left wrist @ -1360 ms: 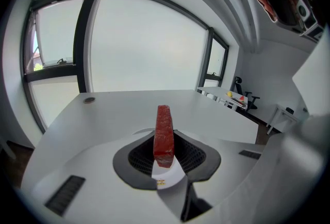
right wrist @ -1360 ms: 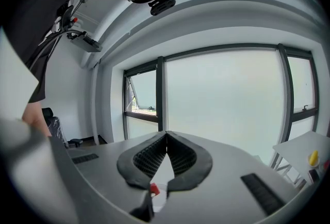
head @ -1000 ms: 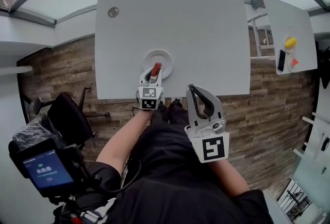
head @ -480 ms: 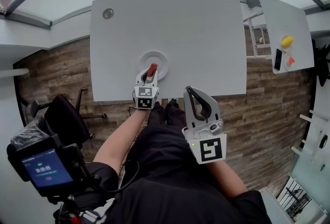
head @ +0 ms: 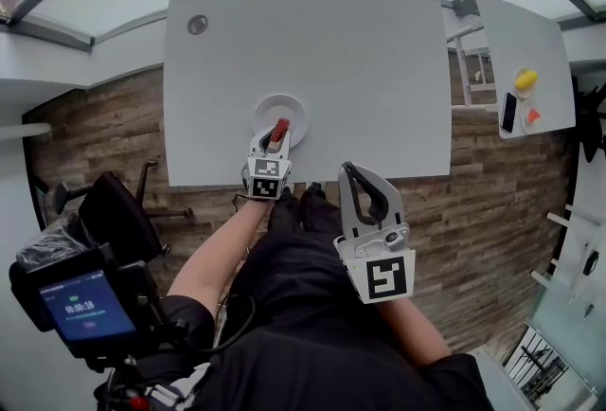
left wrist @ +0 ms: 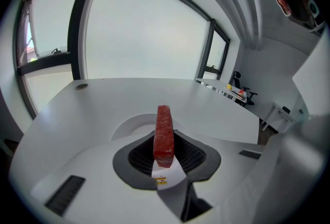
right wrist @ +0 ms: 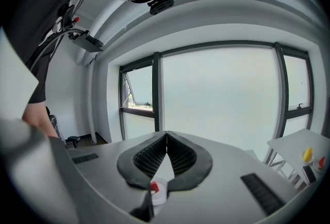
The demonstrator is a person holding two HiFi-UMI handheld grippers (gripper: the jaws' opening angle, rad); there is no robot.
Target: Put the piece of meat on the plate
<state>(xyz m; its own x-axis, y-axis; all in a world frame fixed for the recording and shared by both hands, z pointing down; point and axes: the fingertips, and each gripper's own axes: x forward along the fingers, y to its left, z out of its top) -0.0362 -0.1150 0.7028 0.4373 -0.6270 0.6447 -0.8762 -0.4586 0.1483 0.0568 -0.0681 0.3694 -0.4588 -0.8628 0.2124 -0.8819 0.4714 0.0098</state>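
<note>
Tabletop (head: 360,59), broad and white, lies below you on a wood-plank floor (head: 511,191), with tall windows (left wrist: 144,32) beyond. Your left gripper (head: 276,142) pinches the piece of meat (left wrist: 164,135) upright between its fingers, over the near side of the plate (head: 295,108). Your right gripper (right wrist: 166,135) hangs short of the table edge, its jaws pressed together on nothing.

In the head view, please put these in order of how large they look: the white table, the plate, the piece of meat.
1. white table, by far the largest
2. plate
3. piece of meat, clearly the smallest
</note>
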